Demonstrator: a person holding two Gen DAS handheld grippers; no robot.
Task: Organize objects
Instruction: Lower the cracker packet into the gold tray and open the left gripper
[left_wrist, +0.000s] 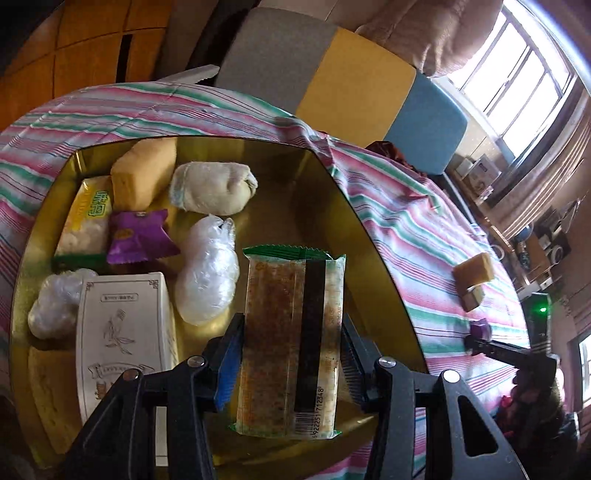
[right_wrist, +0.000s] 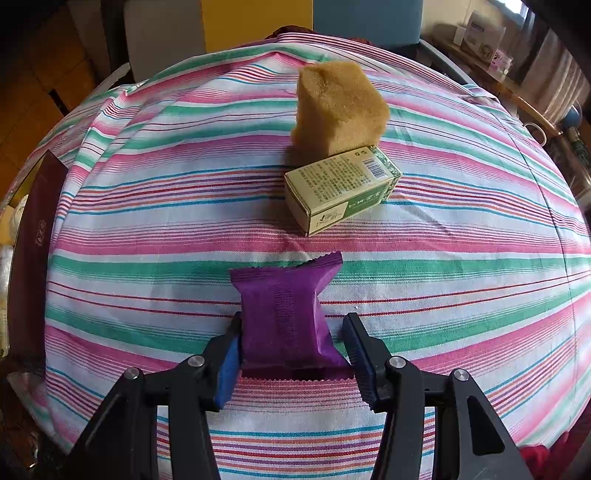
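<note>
The left gripper (left_wrist: 291, 354) is holding a long snack bar (left_wrist: 291, 343) by its sides, hanging over the gold tin (left_wrist: 369, 229), which is already holding a white box (left_wrist: 125, 332), two plastic bundles, a purple packet (left_wrist: 138, 236), sponges and a cloth roll. To do this well, it is worth lowering the bar into the bare strip on the tin's right, beside the nearer plastic bundle (left_wrist: 207, 273), keeping it level and letting go only once it is resting on the floor of the tin. This gripper is pointing steeply down, the bar running away along its fingers.

The right gripper (right_wrist: 291, 354) is pointing almost straight down at the striped cloth (right_wrist: 443, 280), its narrow jaws straddling a second purple packet (right_wrist: 286, 314); the left pad is touching it, the right pad seems just clear. Beyond are lying a green box (right_wrist: 340, 192) and a sponge (right_wrist: 340, 110), touching each other
</note>
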